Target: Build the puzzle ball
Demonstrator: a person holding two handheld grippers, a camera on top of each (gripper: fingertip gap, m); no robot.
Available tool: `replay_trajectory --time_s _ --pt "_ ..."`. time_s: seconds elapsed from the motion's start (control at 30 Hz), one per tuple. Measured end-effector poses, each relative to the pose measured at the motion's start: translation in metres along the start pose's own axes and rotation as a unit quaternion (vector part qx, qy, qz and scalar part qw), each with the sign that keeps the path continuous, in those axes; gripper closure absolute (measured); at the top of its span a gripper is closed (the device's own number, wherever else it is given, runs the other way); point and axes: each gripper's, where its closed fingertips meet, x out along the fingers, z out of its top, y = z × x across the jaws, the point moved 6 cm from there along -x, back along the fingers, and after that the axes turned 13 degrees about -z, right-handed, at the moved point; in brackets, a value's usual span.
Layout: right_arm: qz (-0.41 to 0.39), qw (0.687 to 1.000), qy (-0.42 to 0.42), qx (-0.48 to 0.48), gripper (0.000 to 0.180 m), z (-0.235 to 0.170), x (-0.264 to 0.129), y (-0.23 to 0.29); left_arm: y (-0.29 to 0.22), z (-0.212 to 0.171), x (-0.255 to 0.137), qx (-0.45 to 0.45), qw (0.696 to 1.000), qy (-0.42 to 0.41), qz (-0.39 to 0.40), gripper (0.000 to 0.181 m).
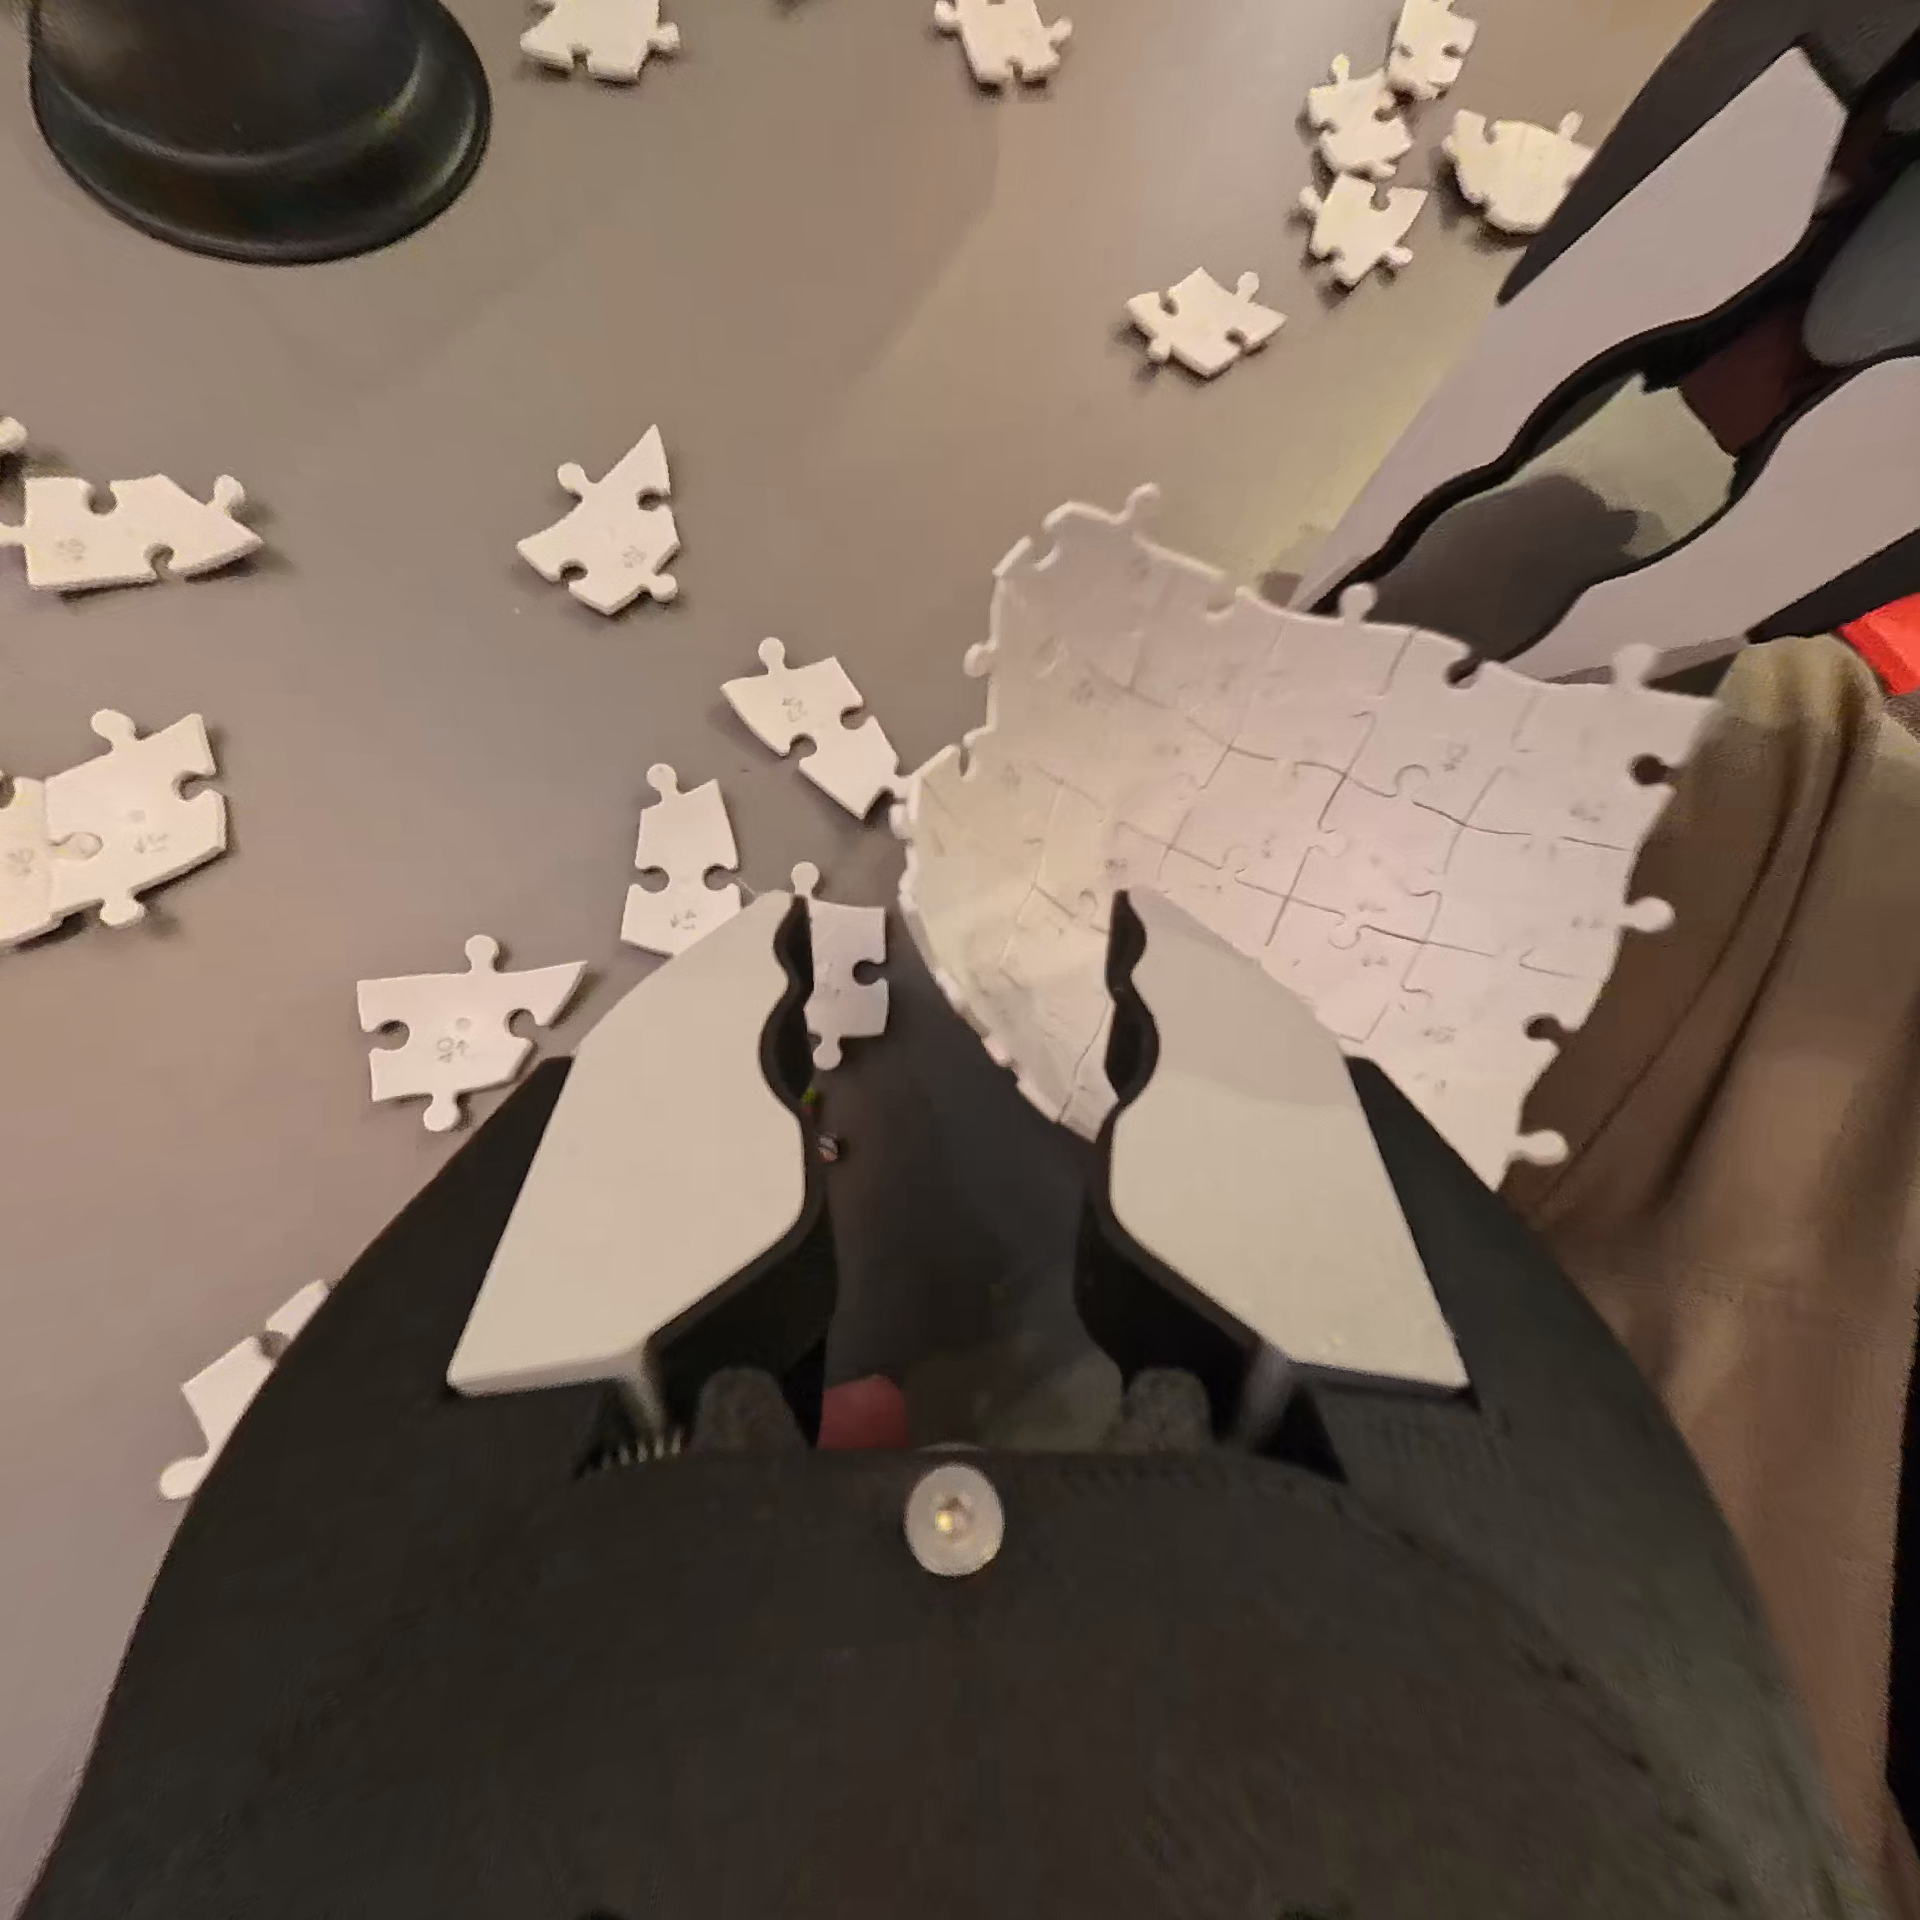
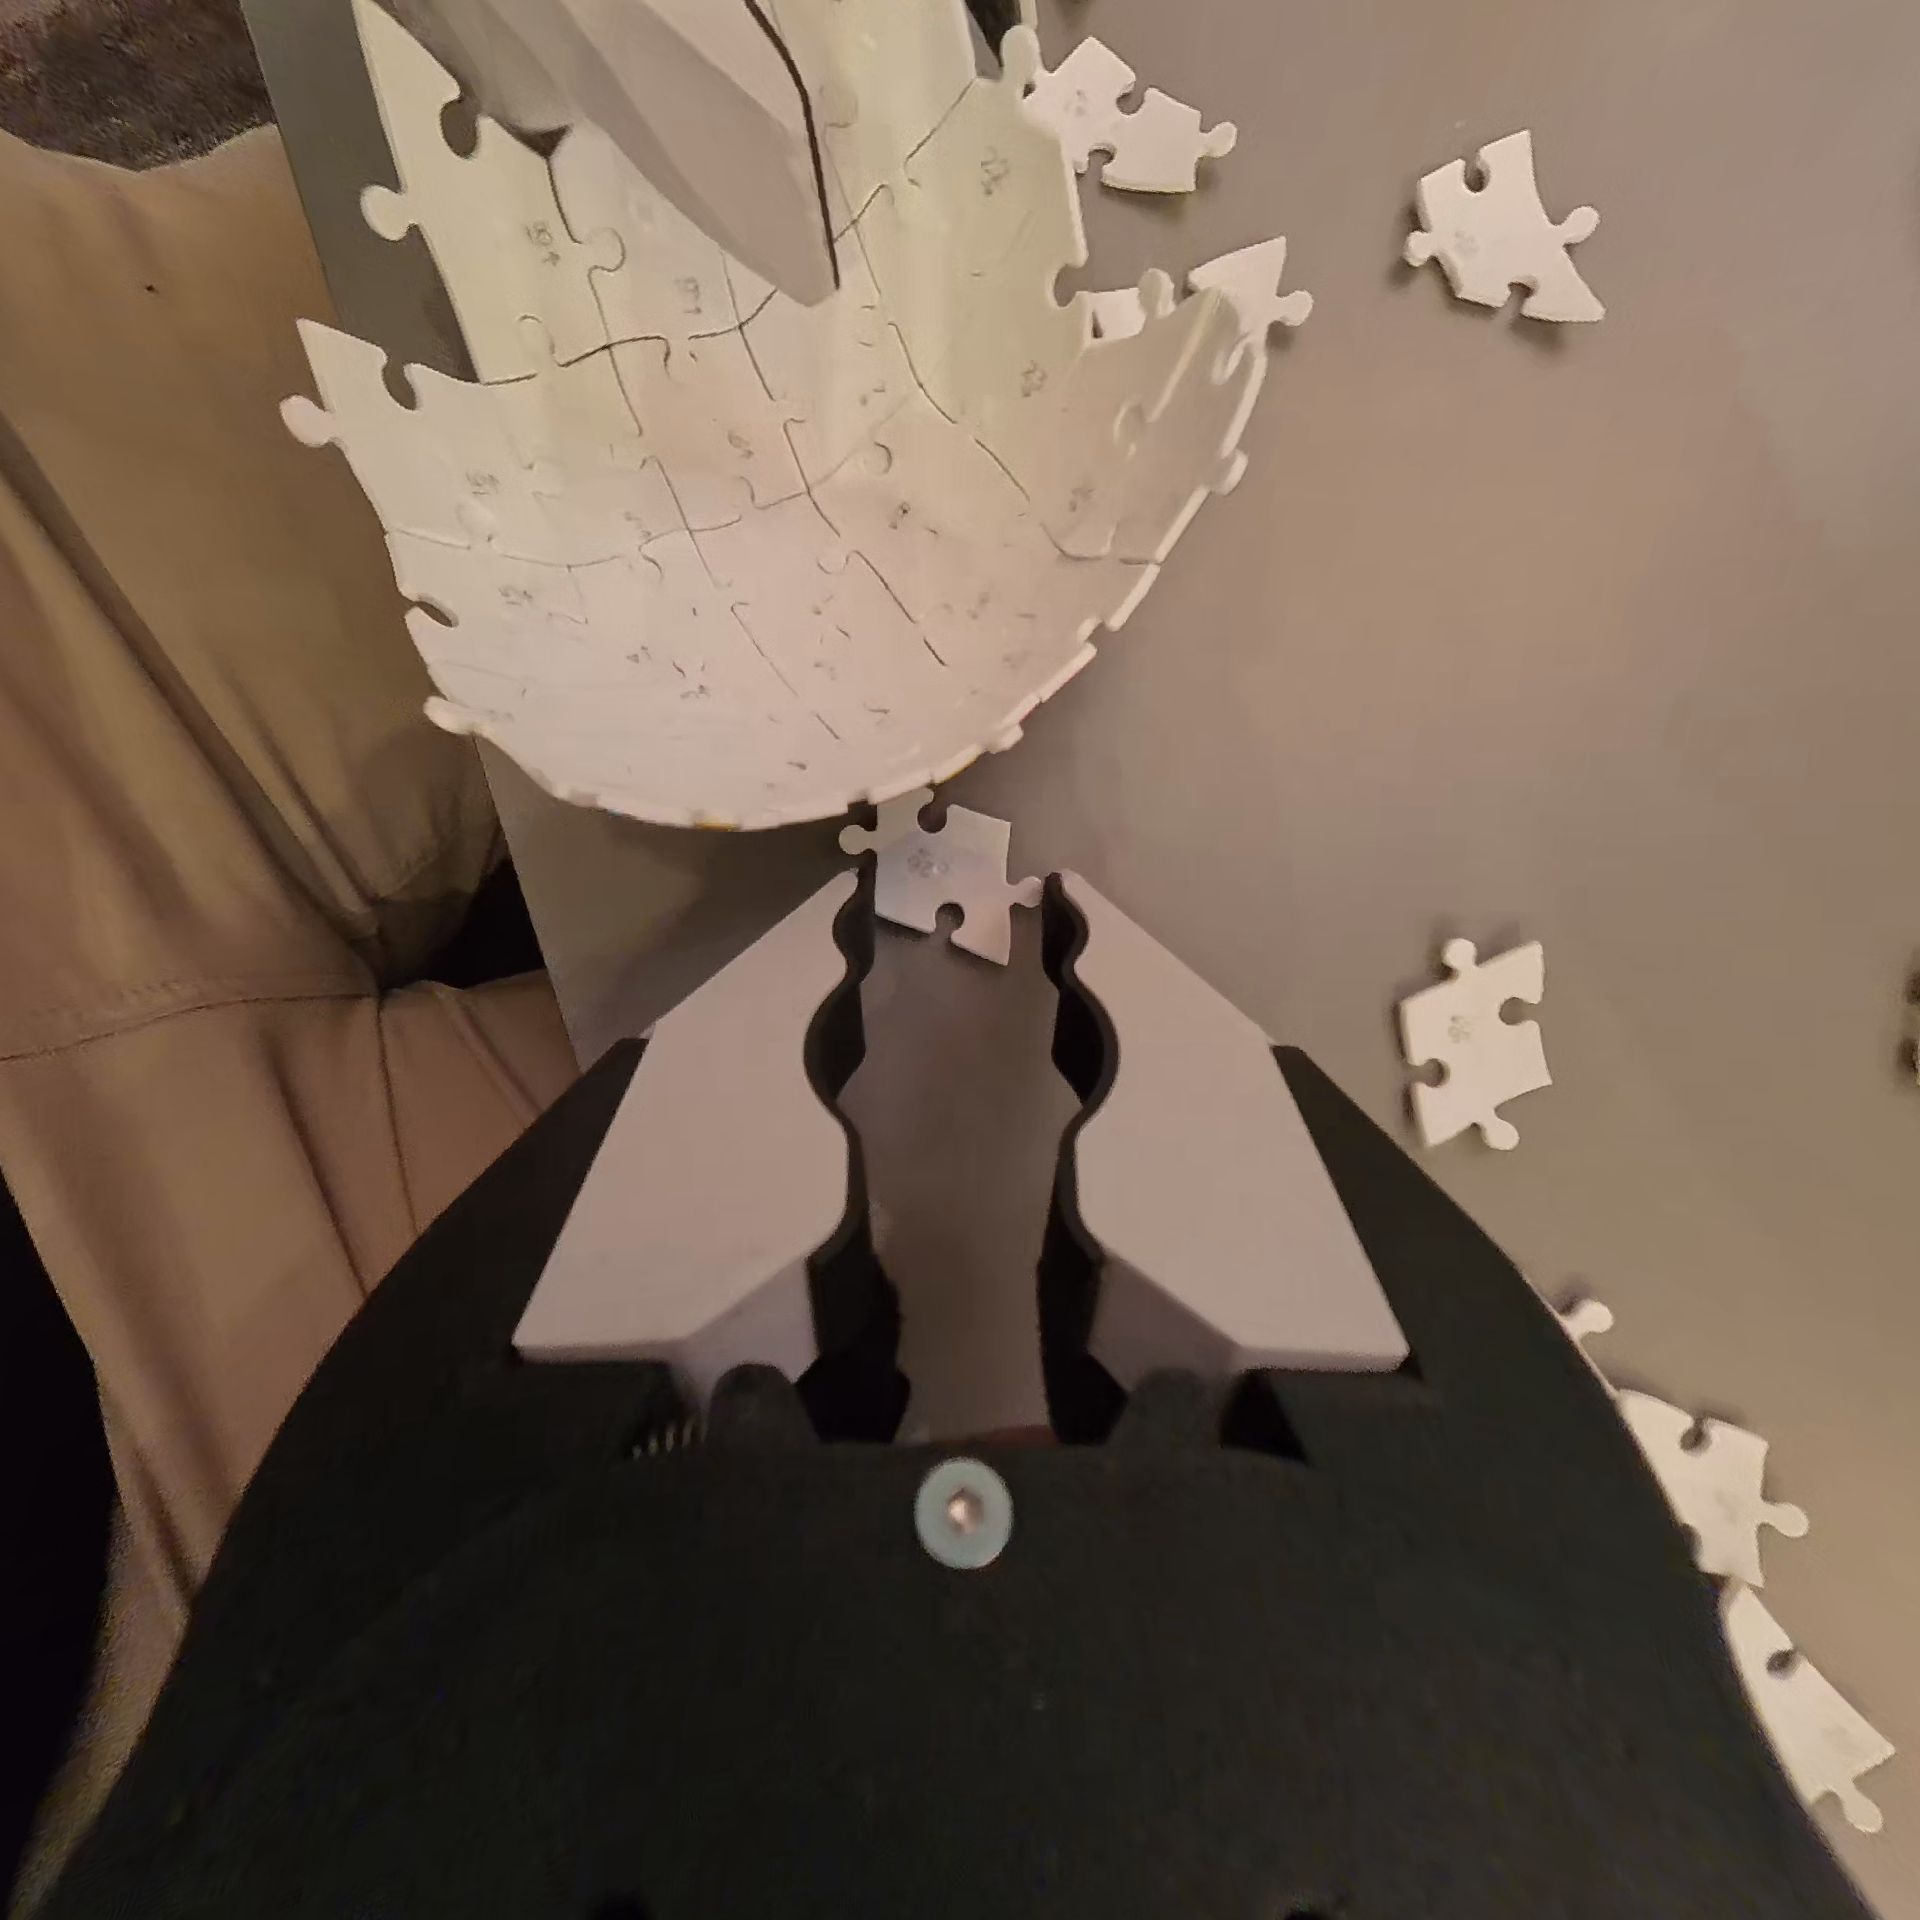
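The partly built puzzle ball (image 1: pixel 1351 831) is a white curved shell of joined pieces, with its hollow side towards both cameras. It hangs over the table's near edge. My left gripper (image 1: pixel 961 914) is shut on the shell's wall. Its right finger is inside the hollow and the dark outer side bulges against its left finger. In the right wrist view, one of the left gripper's fingers (image 2: pixel 675 135) reaches into the shell (image 2: pixel 727 540). My right gripper (image 2: pixel 954 883) is shut on a loose puzzle piece (image 2: pixel 940 878), held by its edges just below the shell's rim. The right gripper's fingers (image 1: pixel 1683 125) show at the top right of the left wrist view.
Several loose white pieces lie on the grey table (image 2: pixel 1455 623), such as one in the left wrist view (image 1: pixel 613 530) and one in the right wrist view (image 2: pixel 1475 1039). A black round base (image 1: pixel 260 114) stands at the far left. A person's beige clothing (image 1: pixel 1714 1143) lies past the table edge.
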Motion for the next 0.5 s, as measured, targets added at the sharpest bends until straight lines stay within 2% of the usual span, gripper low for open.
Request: replay_trajectory --time_s 0.03,0.27,0.4,0.5 --pt "-0.001 1.0 -0.002 0.002 0.149 0.0 -0.002 -0.003 -0.001 0.003 -0.002 0.003 1.0 -0.006 0.001 0.126" --pt "-0.013 1.0 -0.017 -0.019 0.149 0.001 -0.018 -0.024 -0.009 0.035 -0.016 0.065 0.998 -0.024 -0.002 0.124" --pt "-0.015 0.998 -0.027 -0.049 0.149 0.008 -0.023 -0.031 -0.007 0.056 -0.011 0.141 0.988 0.066 -0.002 0.136" --pt "-0.014 0.998 -0.037 -0.058 0.149 0.013 -0.024 -0.035 -0.001 0.066 0.009 0.186 0.972 0.145 -0.02 0.137"
